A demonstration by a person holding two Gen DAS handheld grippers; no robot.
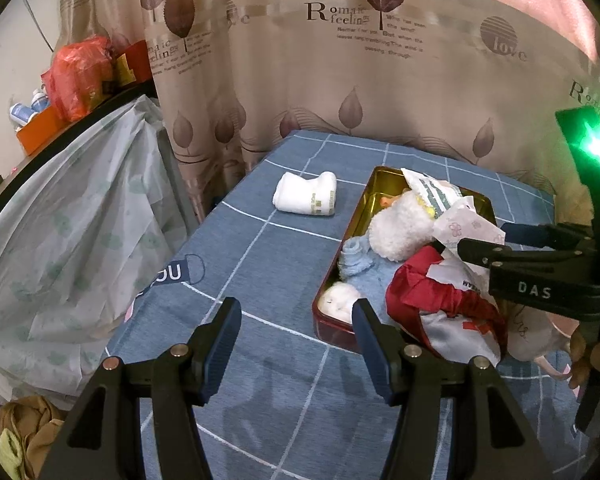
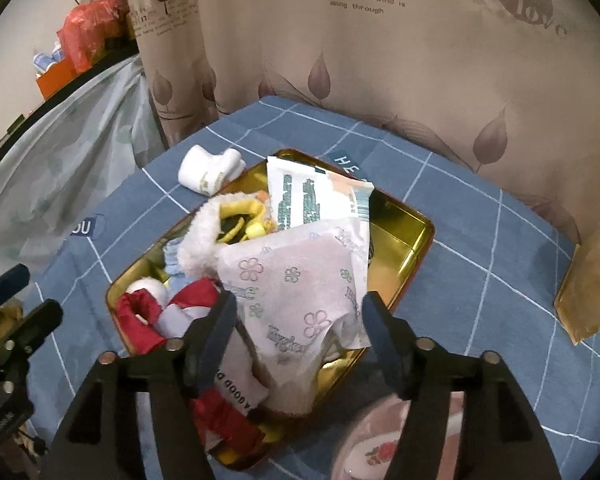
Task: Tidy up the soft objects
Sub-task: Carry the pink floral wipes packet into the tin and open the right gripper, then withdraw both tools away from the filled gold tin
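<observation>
A gold-lined tin on the blue checked cloth holds several soft things: a white fluffy piece, a red-and-white cloth, a light blue knit and tissue packs. A rolled white sock lies on the cloth left of the tin. My left gripper is open and empty, near the tin's front left corner. My right gripper is open over the tin. A flower-printed tissue pack lies between its fingers, and the pads stand clear of it. A green-printed pack lies behind, with the sock beyond.
A leaf-print curtain closes off the back. A plastic-covered bulk stands left of the table. A brown paper bag lies at the right edge. A pink item with a rose print sits at the front. Bare cloth shows left of the tin.
</observation>
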